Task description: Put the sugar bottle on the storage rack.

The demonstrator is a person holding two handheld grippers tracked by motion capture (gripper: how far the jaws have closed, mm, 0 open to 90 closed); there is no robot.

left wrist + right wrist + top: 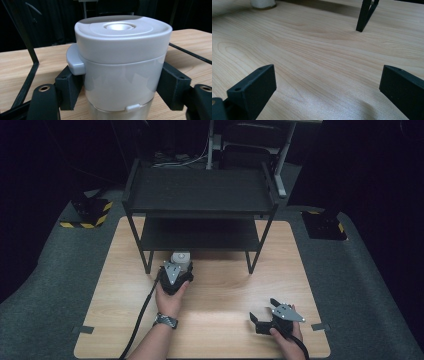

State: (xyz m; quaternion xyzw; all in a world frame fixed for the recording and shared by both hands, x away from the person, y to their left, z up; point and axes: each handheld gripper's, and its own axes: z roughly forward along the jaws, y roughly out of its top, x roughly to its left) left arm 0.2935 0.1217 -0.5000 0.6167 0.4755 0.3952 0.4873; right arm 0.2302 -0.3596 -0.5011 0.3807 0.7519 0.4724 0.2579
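So the left gripper (176,270) has its jaws clamped on the sides of the white jar (120,65), low on the body under the lid. The jar stands upright on the desk (220,295), centre-left in the high view, right at the front of the black rack (200,195). Its long axis is vertical, so I'd guess a straight lift comes next. The right gripper (262,317) sits lower right, well apart from the jar, jaws spread with nothing between them.

My black left gripper (120,100): pale grey jar (120,62), silver base. Behind it, black shelf rack (200,195). Beneath, light woodgrain table (225,290).
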